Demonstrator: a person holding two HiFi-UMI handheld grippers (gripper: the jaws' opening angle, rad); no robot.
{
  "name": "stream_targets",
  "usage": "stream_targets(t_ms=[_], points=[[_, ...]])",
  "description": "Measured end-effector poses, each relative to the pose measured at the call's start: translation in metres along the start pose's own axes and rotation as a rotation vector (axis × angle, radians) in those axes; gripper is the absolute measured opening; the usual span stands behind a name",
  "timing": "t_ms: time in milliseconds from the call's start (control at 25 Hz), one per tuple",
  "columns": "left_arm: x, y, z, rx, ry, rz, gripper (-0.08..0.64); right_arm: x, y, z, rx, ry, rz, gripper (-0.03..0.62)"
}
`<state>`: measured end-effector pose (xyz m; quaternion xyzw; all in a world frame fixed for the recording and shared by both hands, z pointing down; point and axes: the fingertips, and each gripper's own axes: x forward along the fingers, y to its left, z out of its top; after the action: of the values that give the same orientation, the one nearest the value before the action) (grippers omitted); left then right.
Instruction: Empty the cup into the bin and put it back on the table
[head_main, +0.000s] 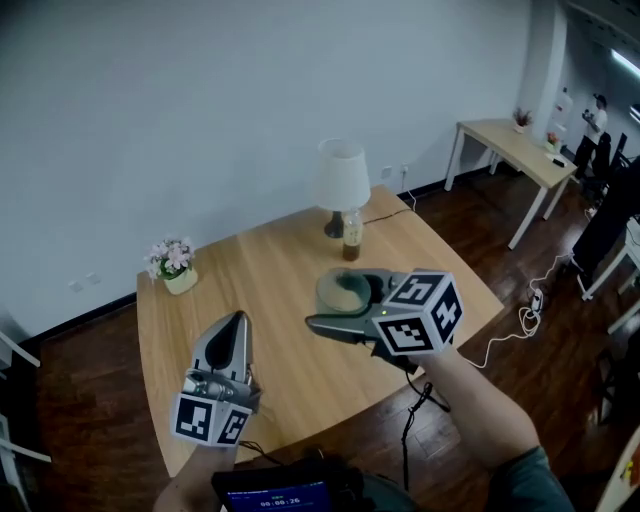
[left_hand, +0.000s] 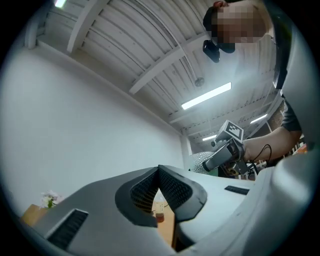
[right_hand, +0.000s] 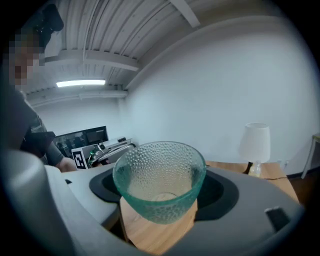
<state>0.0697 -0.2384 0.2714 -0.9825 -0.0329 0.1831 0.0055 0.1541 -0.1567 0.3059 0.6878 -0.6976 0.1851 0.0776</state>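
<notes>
Head view, obscured: the right gripper (head_main: 335, 300) covered much of the cup (head_main: 347, 289); its contents could not be made out.
Head view, position: the cup was held over the table (head_main: 270, 270), near the lamp (head_main: 341, 180) and the bottle (head_main: 351, 236).
Head view, left gripper (head_main: 237, 320): jaws were pressed together into a point, with nothing between them.
Head view, room: pale wooden table with rounded corners; flower pot (head_main: 176, 265) near its left edge; dark plank floor (head_main: 80, 400); plain white wall (head_main: 200, 90).
Left gripper view: jaw tips met; the pads were ribbed; only a sliver of table and bottle showed below them.
Right gripper view, grip: jaws stood wide, dark pads (right_hand: 225, 190) pressing the cup's two sides; the cup was upright.
Right gripper view, material: blue-green dimpled glass, flaring to the rim; wood showed through its base.
</notes>
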Motion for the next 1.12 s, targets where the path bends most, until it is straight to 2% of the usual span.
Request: stream_targets(t_ms=[280,520,760,920,1120], points=[[0.047,-0.027,-0.017,-0.084,-0.004,-0.152,-0.011,-0.056,-0.042,-0.019,0.106,-0.036,-0.206,0.403],[0.076,-0.054,-0.039,-0.143,0.026,-0.220,-0.011,-0.100,-0.065,-0.042,0.144,-0.032,-0.343,0.403],[0.109,-0.097,-0.055,-0.185,0.076,-0.260,-0.011,-0.147,-0.097,-0.060,0.157,-0.054,-0.394,0.403],[0.132,-0.127,-0.070,-0.143,0.094,-0.255,-0.011,-0.175,-0.131,-0.079,0.150,-0.054,-0.406,0.403],[0.166,-0.172,-0.097,-0.120,0.132,-0.222,-0.011,-0.212,-0.181,-0.103,0.154,-0.049,-0.382,0.403]])
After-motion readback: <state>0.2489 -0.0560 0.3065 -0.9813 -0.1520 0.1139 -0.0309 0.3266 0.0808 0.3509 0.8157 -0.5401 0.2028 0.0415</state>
